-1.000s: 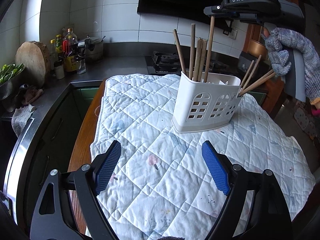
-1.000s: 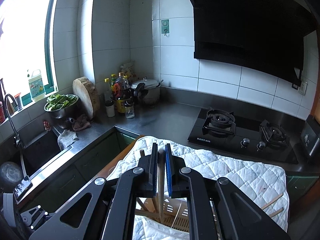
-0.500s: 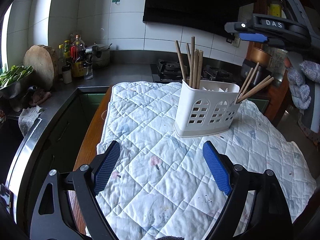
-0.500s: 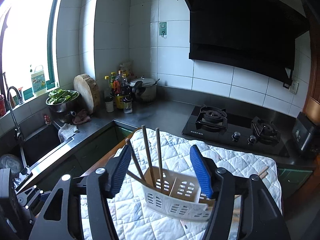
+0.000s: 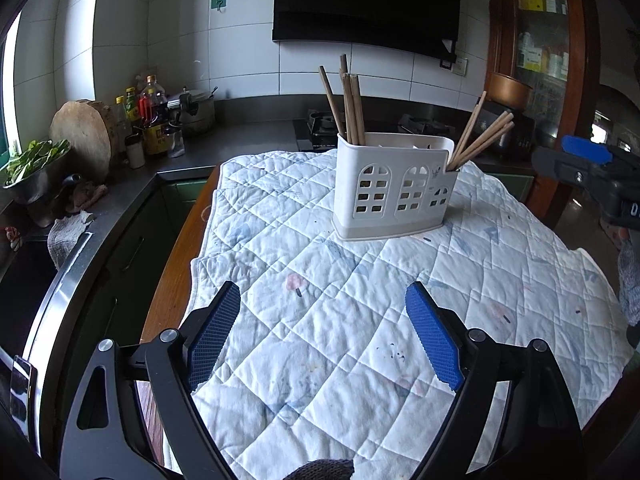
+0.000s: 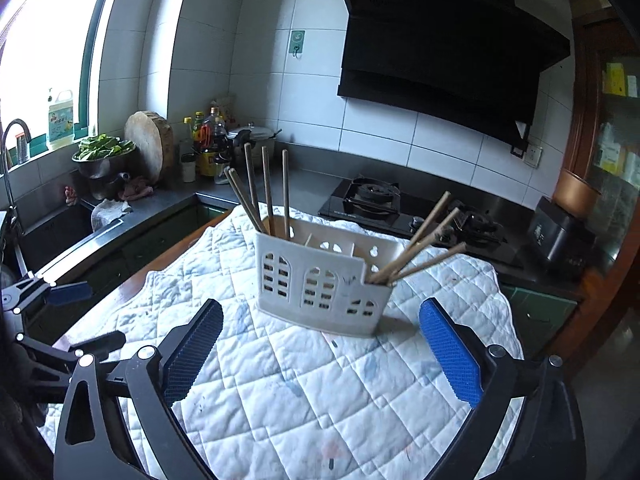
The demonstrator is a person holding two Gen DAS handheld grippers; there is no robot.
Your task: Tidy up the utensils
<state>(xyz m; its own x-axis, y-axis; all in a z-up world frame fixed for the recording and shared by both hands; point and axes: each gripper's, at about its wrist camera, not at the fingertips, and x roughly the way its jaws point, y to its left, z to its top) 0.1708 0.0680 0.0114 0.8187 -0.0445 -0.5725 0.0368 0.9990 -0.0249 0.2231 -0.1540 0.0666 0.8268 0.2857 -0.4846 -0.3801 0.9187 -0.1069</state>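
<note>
chopsticks are seen upright in the left end of a white holder on the quilted cloth, more leaning from its right end. nearer, the right gripper, jaws just opened wide, and the left gripper are held open, empty.
</note>
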